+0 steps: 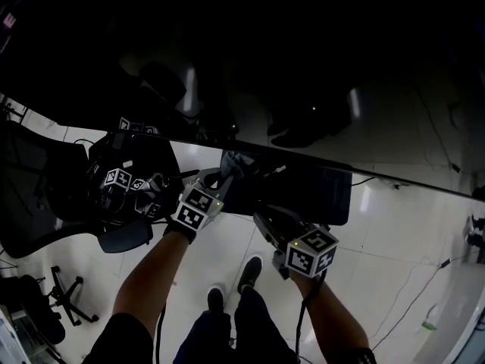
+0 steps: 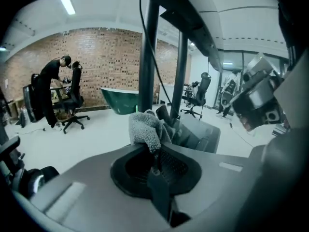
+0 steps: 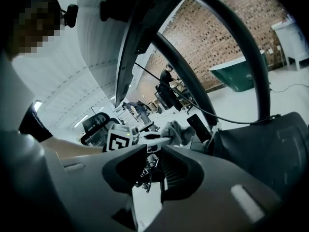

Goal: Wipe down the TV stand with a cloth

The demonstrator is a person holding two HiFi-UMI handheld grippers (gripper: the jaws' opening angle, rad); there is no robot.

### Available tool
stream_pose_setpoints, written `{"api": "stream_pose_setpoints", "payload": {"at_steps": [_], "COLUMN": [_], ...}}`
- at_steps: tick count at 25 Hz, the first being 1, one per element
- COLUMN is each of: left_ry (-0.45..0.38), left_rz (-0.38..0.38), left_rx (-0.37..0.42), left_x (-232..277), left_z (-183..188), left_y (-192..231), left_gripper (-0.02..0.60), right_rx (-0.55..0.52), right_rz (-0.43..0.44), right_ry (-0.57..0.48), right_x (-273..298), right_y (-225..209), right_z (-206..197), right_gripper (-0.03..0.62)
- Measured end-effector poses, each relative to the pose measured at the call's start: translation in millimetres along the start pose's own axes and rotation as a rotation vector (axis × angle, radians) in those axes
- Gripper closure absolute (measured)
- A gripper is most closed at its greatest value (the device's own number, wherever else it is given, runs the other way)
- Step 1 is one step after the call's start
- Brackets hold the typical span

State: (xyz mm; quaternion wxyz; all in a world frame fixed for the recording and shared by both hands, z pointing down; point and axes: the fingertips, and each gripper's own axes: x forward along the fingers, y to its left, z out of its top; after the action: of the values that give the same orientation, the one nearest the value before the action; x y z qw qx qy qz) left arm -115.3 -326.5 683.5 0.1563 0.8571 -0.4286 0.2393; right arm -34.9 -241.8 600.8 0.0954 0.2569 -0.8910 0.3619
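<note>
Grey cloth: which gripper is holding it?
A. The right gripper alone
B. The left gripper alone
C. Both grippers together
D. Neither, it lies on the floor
B: in the left gripper view the grey cloth is pinched in the closed left gripper, while the right gripper has its jaws apart with nothing between them.

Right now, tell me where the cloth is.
The cloth is pinched in the shut jaws of the left gripper, mid left gripper view; in the head view, left end of the TV stand.
</note>
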Motion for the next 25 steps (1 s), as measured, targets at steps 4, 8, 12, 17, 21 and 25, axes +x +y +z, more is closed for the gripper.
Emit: {"api": "stream_pose_setpoints", "payload": {"at_steps": [4,8,12,17,21,25], "left_ry": [0.071,0.151,0.218,0.301,0.324,0.330], "left_rz": [0.014,0.045,0.051,0.054,0.040,0.034], "left_rx": [-0.067,-0.089,-0.083,-0.088,-0.063,-0.038], "left_x": [32,63,87,103,98,84], "left_z": [-19,-33,-44,-57,-61,-79], "left_y": [20,31,35,45,34,11], "left_gripper": [0.555,0.555,0.555,0.555,0.555,0.557], "right_rx": [-0.019,-0.023,-0.049,-0.052,-0.046,-0.036], "right_rz": [-0.006,-0.015,-0.028,-0.062,-0.065,-0.064], "right_ry": [0.054,0.083,0.083,0.062,0.061,0.069], "right_x": [-7,-13,-26,-36,-39,-42], "right_y": [-6,-12,-15,-30,-30,-22], "right_z": [-19,-28,-27,-26,-27,-35], "right_gripper": [0.500,0.502,0.501,0.503,0.503,0.503]}}
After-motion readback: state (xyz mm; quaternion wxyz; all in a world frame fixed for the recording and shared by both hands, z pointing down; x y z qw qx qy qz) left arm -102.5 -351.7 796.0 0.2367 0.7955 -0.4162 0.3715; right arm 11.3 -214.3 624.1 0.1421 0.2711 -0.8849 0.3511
